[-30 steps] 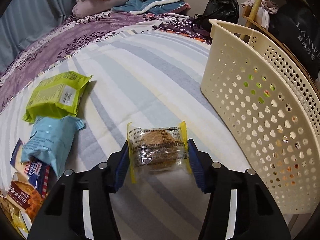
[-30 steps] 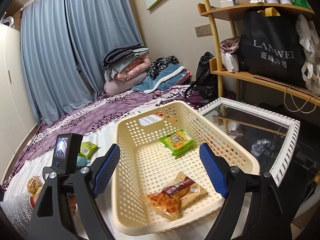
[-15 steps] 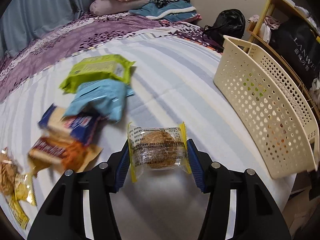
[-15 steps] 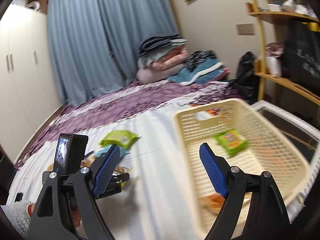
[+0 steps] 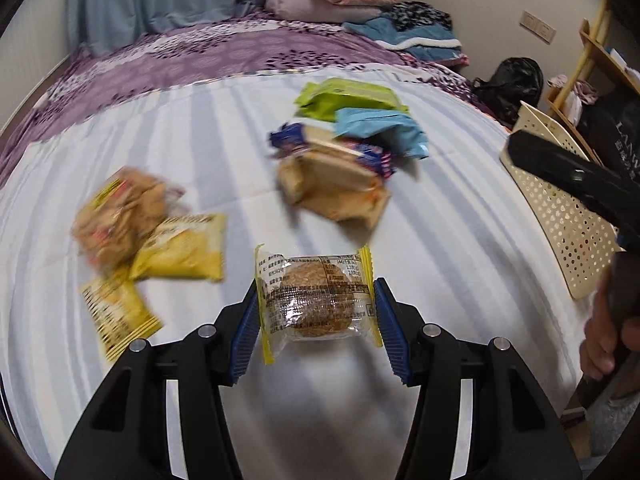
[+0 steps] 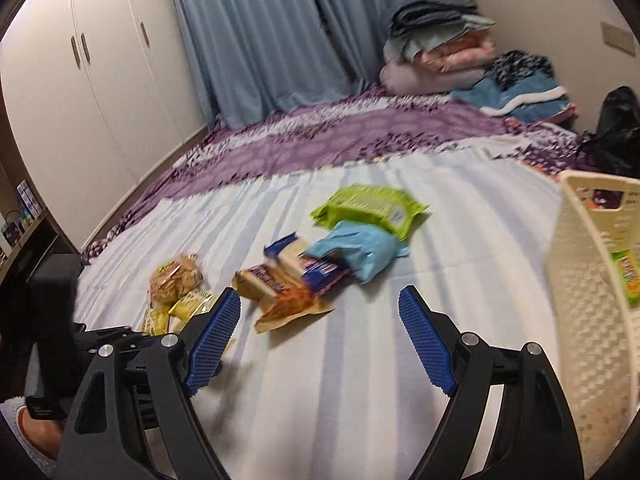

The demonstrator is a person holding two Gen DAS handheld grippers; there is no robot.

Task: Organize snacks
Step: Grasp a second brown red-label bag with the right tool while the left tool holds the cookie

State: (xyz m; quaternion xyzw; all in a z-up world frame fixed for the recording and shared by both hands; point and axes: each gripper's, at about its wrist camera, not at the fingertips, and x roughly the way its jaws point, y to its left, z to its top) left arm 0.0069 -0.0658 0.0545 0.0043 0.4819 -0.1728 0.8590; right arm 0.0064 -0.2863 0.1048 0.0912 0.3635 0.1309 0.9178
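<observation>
A clear, yellow-edged cookie packet sits between the blue pads of my left gripper, which is shut on it above the striped sheet. My right gripper is open and empty, low over the bed and facing the loose snacks. That pile holds a green packet, a light blue packet, a dark blue wrapper and a tan-orange packet. Yellow packets lie further left. The cream basket stands at the right with a green snack inside.
The bed's purple floral cover lies behind the striped sheet. Folded bedding is stacked at the far wall, with a black bag beside it. A hand on the right gripper's body shows at the right edge of the left wrist view.
Both grippers have swung left, away from the basket and toward the snack pile. The right gripper left its place above the basket and dropped lower. The cookie packet stays clamped in the left gripper.
</observation>
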